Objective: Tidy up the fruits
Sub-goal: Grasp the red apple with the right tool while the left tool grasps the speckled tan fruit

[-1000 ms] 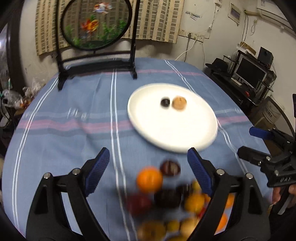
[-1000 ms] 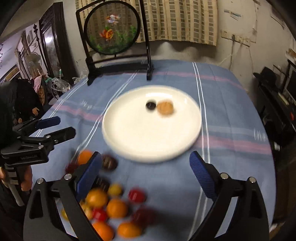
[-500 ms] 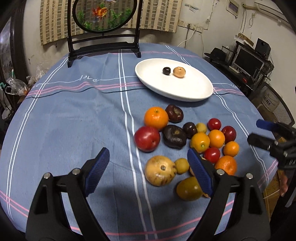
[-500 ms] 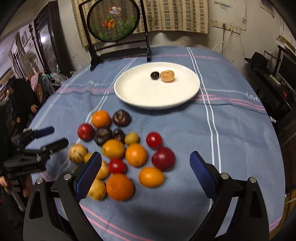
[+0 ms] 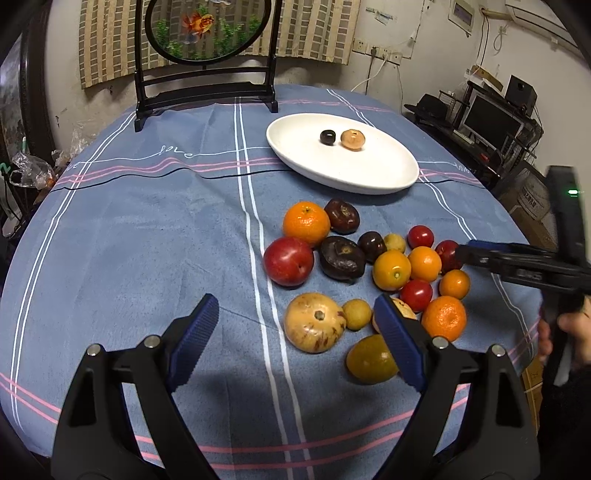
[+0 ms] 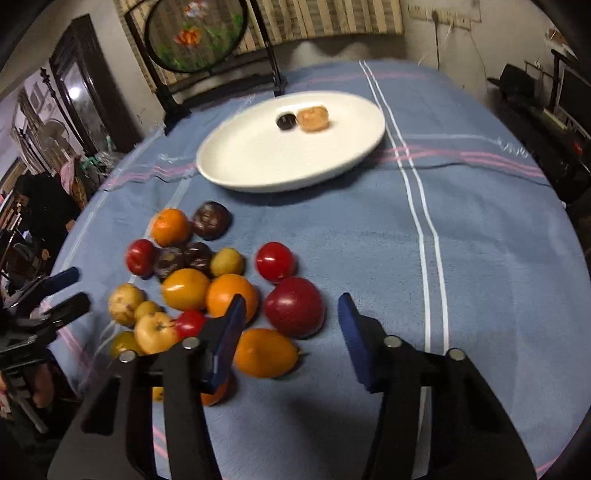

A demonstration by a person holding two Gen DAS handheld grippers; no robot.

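Note:
Several fruits lie in a cluster (image 5: 369, 273) on the blue cloth: oranges, red and dark plums, yellow ones. The cluster (image 6: 207, 280) also shows in the right wrist view. A white plate (image 5: 369, 173) behind it holds a small dark fruit (image 5: 327, 137) and a tan fruit (image 5: 352, 139). My left gripper (image 5: 295, 343) is open and empty, low over the pale round fruit (image 5: 314, 322). My right gripper (image 6: 291, 332) is open and empty, just short of a dark red plum (image 6: 294, 307). It shows at the right in the left wrist view (image 5: 517, 264).
A black stand with a round goldfish panel (image 5: 207, 33) is at the table's far edge. A desk with a monitor (image 5: 491, 118) stands to the right of the table. The table edge runs close under both grippers.
Both grippers have pulled back and dropped from over the plate to the near side of the fruit cluster. The right gripper's fingers have narrowed and it has moved closer to the red plum.

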